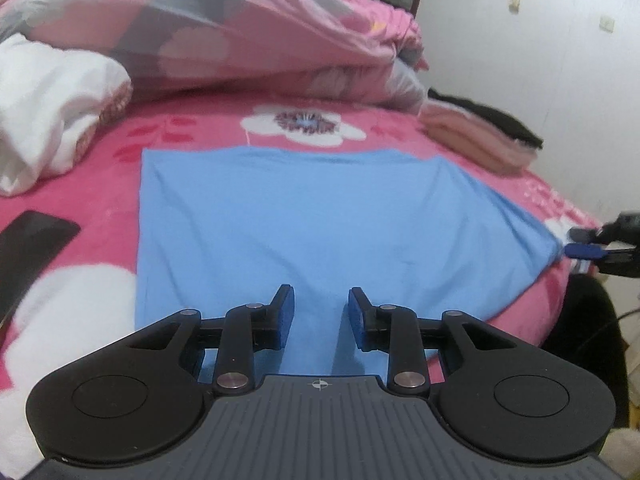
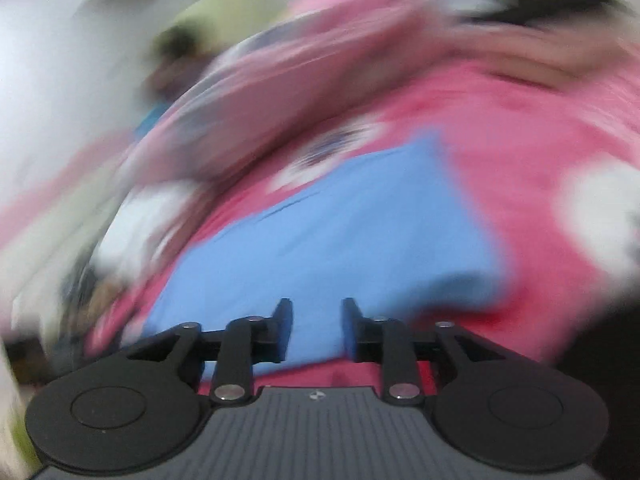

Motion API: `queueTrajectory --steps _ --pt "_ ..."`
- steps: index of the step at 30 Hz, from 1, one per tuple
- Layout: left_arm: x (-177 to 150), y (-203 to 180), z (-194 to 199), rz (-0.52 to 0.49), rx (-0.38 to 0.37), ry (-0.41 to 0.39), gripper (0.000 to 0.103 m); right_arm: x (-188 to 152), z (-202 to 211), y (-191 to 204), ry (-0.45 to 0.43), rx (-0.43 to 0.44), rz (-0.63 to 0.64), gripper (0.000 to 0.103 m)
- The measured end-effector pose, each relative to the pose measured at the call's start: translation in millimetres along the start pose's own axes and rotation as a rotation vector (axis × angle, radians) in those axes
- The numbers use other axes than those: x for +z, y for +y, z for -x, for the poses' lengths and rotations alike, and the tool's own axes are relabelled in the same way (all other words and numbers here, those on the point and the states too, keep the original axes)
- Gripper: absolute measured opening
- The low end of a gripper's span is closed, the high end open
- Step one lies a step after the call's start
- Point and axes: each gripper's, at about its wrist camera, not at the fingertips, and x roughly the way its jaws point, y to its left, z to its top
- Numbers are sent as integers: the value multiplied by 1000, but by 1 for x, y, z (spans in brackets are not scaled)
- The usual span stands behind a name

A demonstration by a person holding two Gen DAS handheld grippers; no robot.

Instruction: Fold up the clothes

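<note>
The left gripper [image 1: 321, 312], its jaws spread and empty, hung over the near edge of the sky-blue cotton garment [image 1: 304, 220], which lay flat mid-bed on the pink floral bedsheet [image 1: 96, 184], probably smoothed for creasing. The right gripper [image 2: 316, 326] was likewise spread, holding nothing, near the garment's right corner.
</note>
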Motion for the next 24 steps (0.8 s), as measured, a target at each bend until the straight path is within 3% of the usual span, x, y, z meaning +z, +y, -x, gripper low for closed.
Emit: queueTrajectory --steps 6,10,14,17,18,19,22,24 --pt "1 -1 -2 10 12 20 29 6 11 -87 20 90 -570 39" --pt "1 -2 -2 10 17 25 30 6 -5 -104 80 126 -706 43" --pt "1 -3 -2 12 17 23 30 13 -18 -111 92 105 -793 43" --pt "0 -1 -3 12 12 21 30 18 -24 -103 49 64 -745 30" --pt "0 -1 -3 12 10 21 30 21 -25 -98 25 42 -709 14" --pt "0 0 -3 12 8 21 30 27 -22 -90 -5 16 -640 10" --pt "-1 1 -3 6 5 19 30 46 -9 -66 -97 -65 -419 8" --pt "-1 1 -4 1 2 19 30 48 -12 -64 -88 -108 -339 7"
